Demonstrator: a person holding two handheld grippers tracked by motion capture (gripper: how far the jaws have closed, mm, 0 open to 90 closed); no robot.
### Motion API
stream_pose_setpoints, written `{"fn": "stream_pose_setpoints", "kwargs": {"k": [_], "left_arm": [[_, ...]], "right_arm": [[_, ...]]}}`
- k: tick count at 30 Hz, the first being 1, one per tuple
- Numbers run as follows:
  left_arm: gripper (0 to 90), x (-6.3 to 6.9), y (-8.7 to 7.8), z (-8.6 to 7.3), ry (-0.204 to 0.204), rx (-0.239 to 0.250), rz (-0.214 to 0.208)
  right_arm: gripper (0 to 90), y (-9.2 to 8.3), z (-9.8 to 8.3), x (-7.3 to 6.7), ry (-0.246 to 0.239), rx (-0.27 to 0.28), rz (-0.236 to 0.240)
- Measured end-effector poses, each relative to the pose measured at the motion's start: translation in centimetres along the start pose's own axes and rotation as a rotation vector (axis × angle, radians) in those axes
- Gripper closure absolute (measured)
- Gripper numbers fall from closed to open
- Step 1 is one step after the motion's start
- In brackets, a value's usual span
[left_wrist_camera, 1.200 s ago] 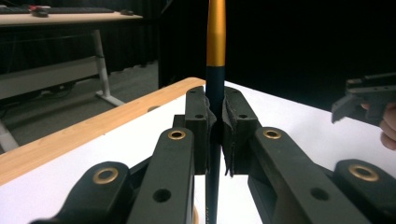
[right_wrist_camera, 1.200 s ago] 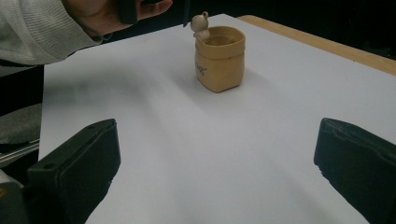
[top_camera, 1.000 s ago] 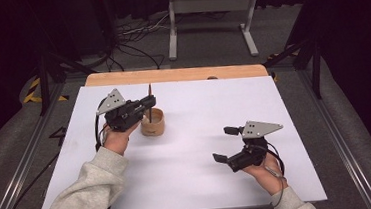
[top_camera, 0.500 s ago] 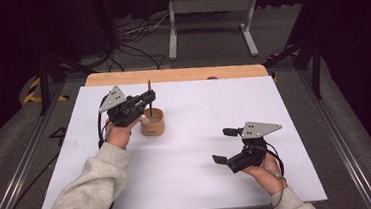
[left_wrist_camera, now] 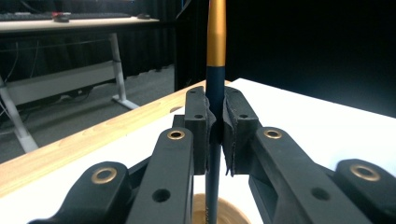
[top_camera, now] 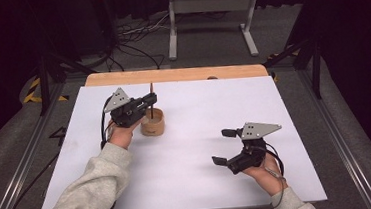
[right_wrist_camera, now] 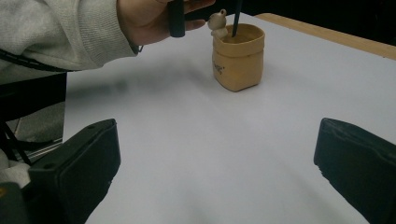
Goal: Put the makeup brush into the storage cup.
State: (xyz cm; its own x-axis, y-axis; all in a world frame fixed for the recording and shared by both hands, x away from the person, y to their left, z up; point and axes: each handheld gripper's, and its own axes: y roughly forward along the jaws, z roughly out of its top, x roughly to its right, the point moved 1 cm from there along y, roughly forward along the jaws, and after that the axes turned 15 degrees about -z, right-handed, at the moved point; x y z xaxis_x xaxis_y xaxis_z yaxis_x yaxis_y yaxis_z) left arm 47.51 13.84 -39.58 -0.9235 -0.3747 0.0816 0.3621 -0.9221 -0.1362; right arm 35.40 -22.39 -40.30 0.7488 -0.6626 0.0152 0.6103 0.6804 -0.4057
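Desk (top_camera: 190, 184): white top, near edge bare between the two grey sleeves; a strip of pale wood (top_camera: 176, 74) along the far edge. Beyond it, grey floor, loose cables (top_camera: 133, 36), a white frame stand (top_camera: 210, 12), dark curtains.

Right claw (top_camera: 227, 146): near right, held low over the desk, hand under it, pointing toward the left; jaws spread wide, nothing between them.

Left claw (top_camera: 149, 101): farther off, left of centre, forearm reaching in from the near edge, claw level above the cup. Jaws pressed on the pen (left_wrist_camera: 215, 93), pinching its dark blue barrel below the gold section; pen upright.

Cup (top_camera: 152, 122): tan, round, a small bear figure (right_wrist_camera: 217, 23) at its rim, standing on the desk under the left claw. The pen's lower end sits inside it.

Change from a second earlier: left claw and pen lower and slightly nearer the cup; right claw unmoved.
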Motion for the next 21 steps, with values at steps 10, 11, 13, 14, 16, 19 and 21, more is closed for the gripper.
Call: {"fn": "stream_pose_setpoints", "kwargs": {"k": [10,11,13,14,16,19,21], "left_arm": [[81.7,-0.1,0.2,-0.9,0.019,-0.026,0.014],[81.8,-0.1,0.3,-1.0,0.019,-0.025,0.014],[81.7,-0.1,0.3,-1.2,0.021,-0.028,0.014],[81.8,-0.1,0.2,-1.3,0.022,-0.033,0.014],[81.7,-0.1,0.2,-1.4,0.017,-0.034,0.017],[81.7,-0.1,0.1,-1.8,0.008,-0.037,0.02],[81.7,-0.2,0.0,-1.9,0.005,-0.043,0.022]], "right_arm": [[1.1,0.1,0.0,-0.2,-0.003,0.005,0.022],[1.1,0.1,0.0,-0.2,-0.003,0.004,0.024],[1.1,0.1,0.0,-0.2,-0.008,0.002,0.024],[1.1,0.1,0.0,-0.3,-0.01,0.001,0.028],[1.2,0.2,0.0,-0.3,-0.011,0.0,0.031],[1.2,0.2,0.0,-0.4,-0.014,-0.001,0.035],[1.2,0.2,0.0,-0.4,-0.017,0.0,0.035]]}}
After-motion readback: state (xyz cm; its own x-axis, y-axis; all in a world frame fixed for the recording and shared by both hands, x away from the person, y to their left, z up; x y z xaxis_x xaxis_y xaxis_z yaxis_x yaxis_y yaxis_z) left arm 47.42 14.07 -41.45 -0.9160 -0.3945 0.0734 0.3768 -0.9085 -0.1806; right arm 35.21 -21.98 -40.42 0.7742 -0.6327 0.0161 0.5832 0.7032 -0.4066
